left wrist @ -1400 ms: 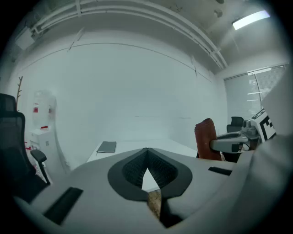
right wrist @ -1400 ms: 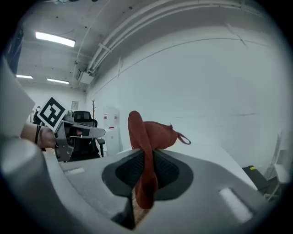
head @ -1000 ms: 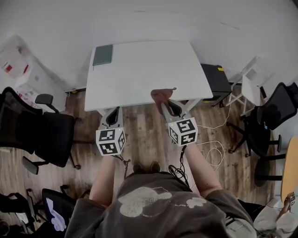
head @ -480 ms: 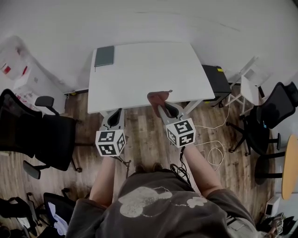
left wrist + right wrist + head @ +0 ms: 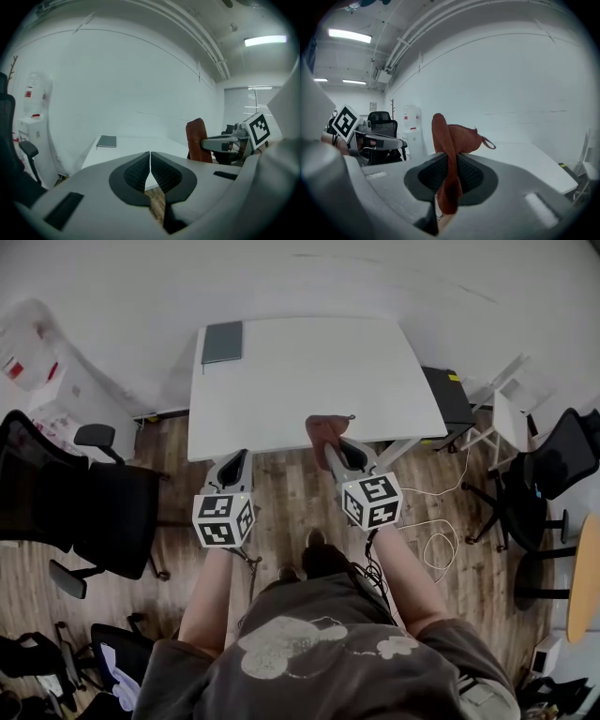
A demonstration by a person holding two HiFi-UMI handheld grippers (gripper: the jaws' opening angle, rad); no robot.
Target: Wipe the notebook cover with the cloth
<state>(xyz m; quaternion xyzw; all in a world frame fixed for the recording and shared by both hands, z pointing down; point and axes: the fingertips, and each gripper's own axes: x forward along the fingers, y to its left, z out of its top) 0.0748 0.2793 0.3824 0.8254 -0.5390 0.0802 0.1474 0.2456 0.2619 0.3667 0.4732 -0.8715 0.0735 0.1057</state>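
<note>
Closed grey notebook [image 5: 222, 342] lies flat; rust-red cloth [image 5: 457, 136] hangs pinched in right tongs [image 5: 451, 161].

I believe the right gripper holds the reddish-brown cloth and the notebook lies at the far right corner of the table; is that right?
Not quite: the head view shows the notebook at the far left corner of the table, not the right. The right gripper does hold the reddish-brown cloth.

The notebook [image 5: 222, 342] seems too small for detail.
</note>
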